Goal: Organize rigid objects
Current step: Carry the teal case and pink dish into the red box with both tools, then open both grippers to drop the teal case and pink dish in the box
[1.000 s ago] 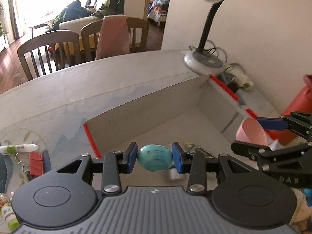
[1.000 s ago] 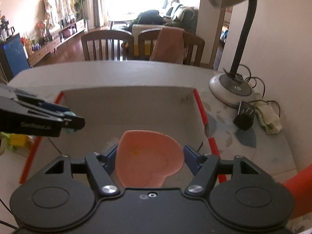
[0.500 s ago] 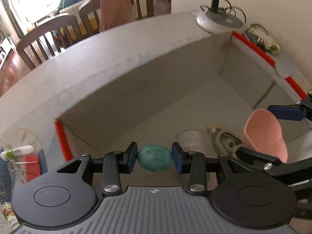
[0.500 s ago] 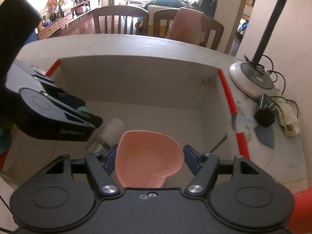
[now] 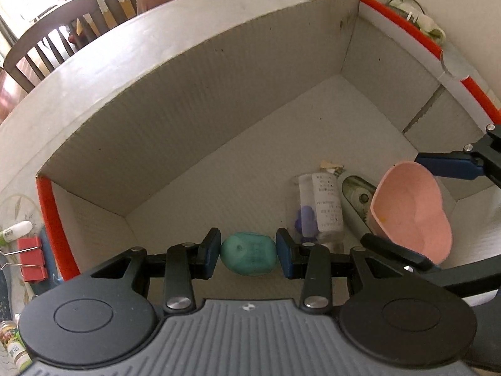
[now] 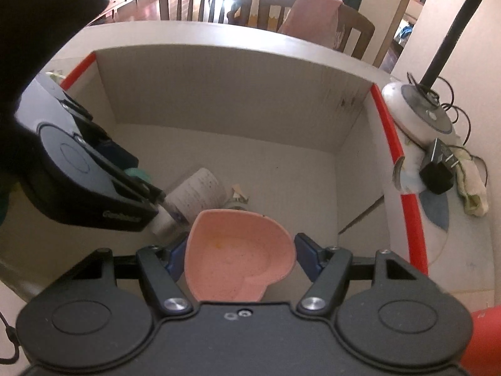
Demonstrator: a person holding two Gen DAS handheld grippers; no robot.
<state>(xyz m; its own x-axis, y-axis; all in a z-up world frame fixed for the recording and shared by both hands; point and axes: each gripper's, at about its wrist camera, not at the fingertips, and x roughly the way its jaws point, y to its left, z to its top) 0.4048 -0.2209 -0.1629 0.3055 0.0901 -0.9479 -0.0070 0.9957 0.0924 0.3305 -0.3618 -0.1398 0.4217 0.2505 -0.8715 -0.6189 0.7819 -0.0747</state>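
Both fingers (image 5: 209, 252) press the teal egg-shaped object (image 5: 249, 258) between them.

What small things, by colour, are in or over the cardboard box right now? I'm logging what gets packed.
Teal: 1, the teal oval object held in the left gripper.
Pink: 1, the pink heart-shaped dish in the right gripper.
Clear: 1, the clear labelled bottle lying on the box floor.
Grey: 1, an unclear item beside the bottle.
Total: 4.

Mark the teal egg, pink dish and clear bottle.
teal egg (image 5: 249, 257), left wrist view, front face between the pads.
pink dish (image 6: 239, 255), right wrist view, inner bottom.
clear bottle (image 5: 324, 202), left wrist view, printed label.
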